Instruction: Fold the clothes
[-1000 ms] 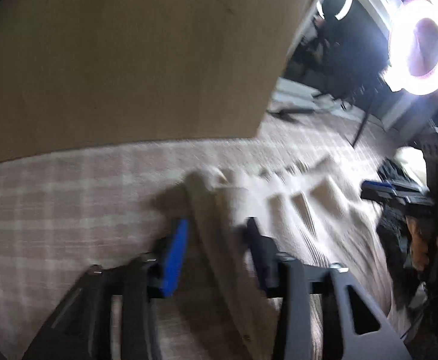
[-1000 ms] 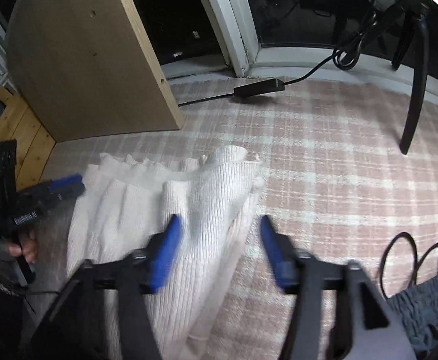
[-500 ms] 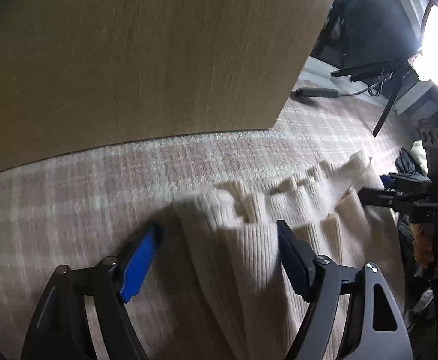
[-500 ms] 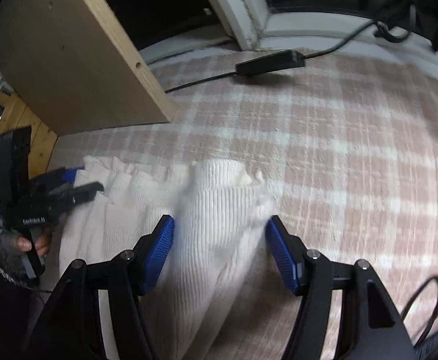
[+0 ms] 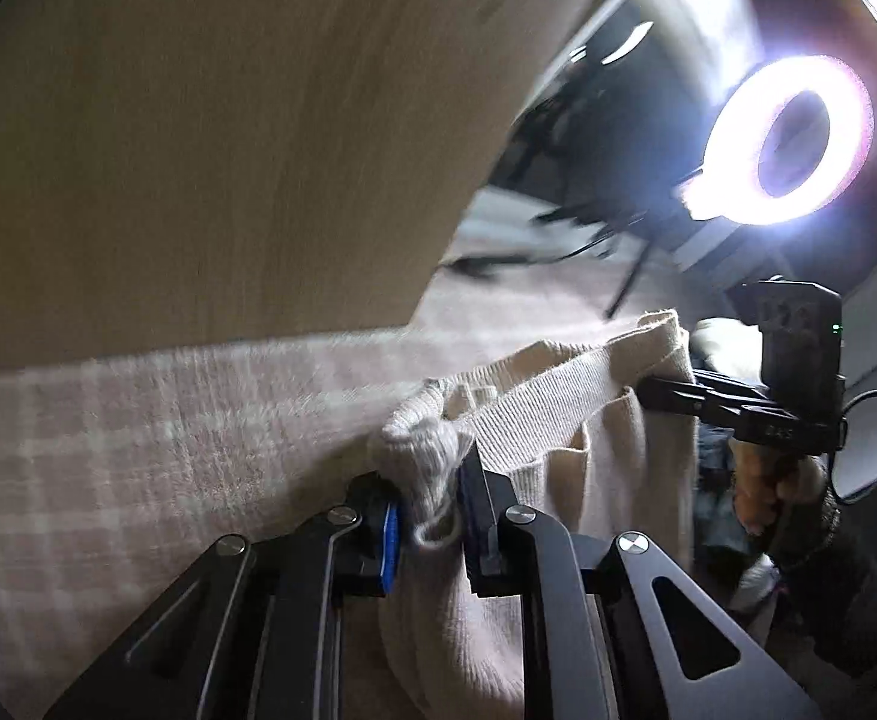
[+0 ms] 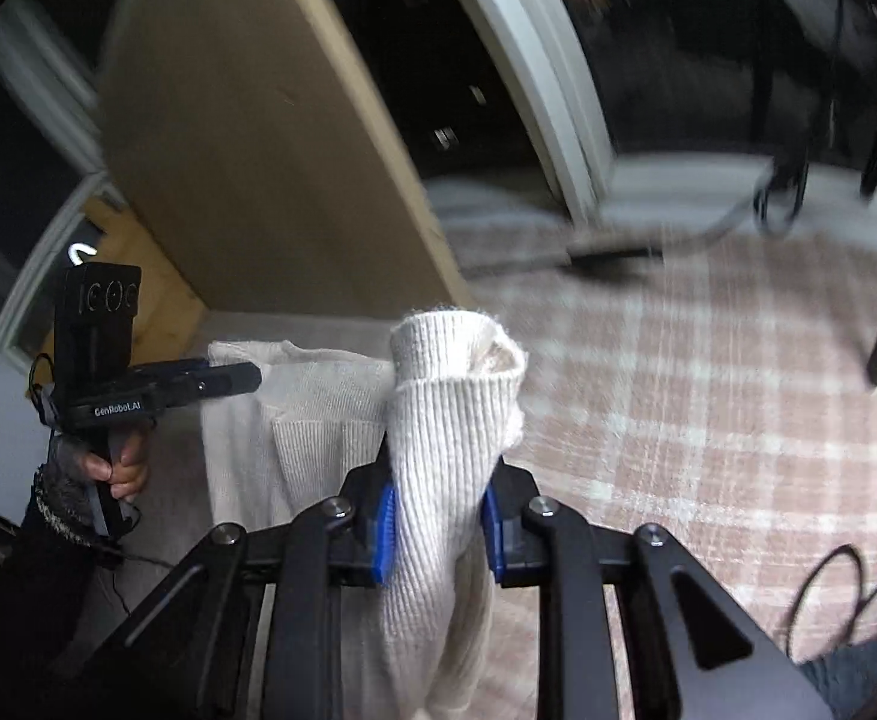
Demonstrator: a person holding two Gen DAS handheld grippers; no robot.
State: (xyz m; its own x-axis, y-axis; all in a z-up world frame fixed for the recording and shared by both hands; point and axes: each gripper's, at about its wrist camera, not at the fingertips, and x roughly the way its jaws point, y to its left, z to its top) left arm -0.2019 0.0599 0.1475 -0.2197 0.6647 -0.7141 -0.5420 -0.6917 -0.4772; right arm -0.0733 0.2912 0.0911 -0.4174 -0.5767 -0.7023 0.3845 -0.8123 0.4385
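Rug [image 6: 708, 420]: plaid, pale pink and cream, spread under and ahead of both claws; a tan board [image 5: 198, 138] stands beyond them, to the left.
Sweater [image 6: 330, 414]: cream ribbed knit, held up off the rug, its top edge stretched between the two claws and the body hanging down below them.
Progress: the sweater hangs open as one sheet, with no fold visible in it. Judged from that, the folding itself is still to come. This pose would suit either spreading it out or carrying a half over; the views do not settle which.
Left claw [image 5: 432, 516]: drawn nearly together, clamped on a bunched corner of the sweater that pokes up past the blue pads.
Right claw [image 6: 438, 516]: also clamped, on a thick ribbed roll of the sweater that could be a cuff or shoulder end; the knit fills the gap between the pads and stands up above them.
Hands: a hand [image 6: 120, 468] grips the left claw's handle, seen to the right claw's left.
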